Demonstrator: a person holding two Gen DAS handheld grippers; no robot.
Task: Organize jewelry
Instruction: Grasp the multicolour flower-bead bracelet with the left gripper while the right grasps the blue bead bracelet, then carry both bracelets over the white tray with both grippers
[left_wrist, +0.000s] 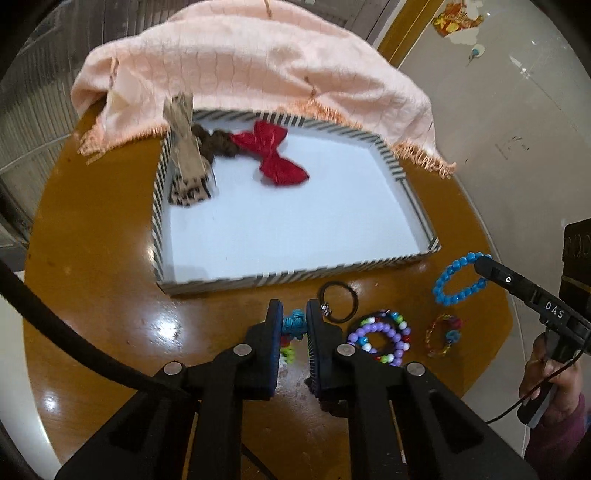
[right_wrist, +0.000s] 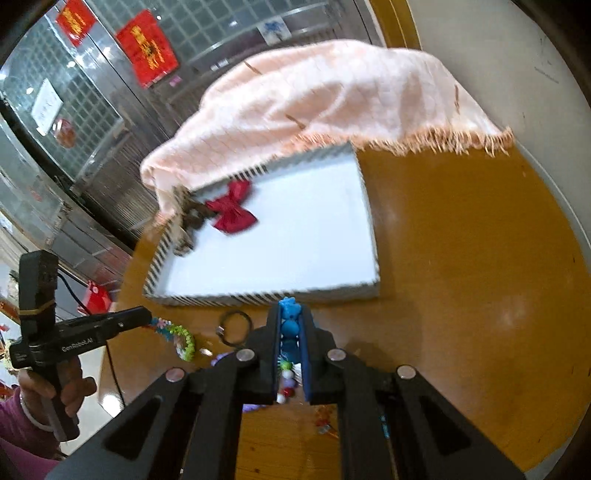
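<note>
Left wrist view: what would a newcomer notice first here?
A striped tray with a white floor sits mid-table, a red bow at its far end under a draped pink towel. In front of the tray lie loose bracelets; the right gripper grips a blue bead bracelet, and the left gripper pinches a teal knotted piece.

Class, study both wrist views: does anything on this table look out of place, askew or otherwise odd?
Yes. A pink fringed towel is draped over the far rim of the striped tray, odd where jewelry is being sorted. Inside, a brown patterned piece leans tilted against the tray's left wall instead of lying flat like the red bow.
</note>
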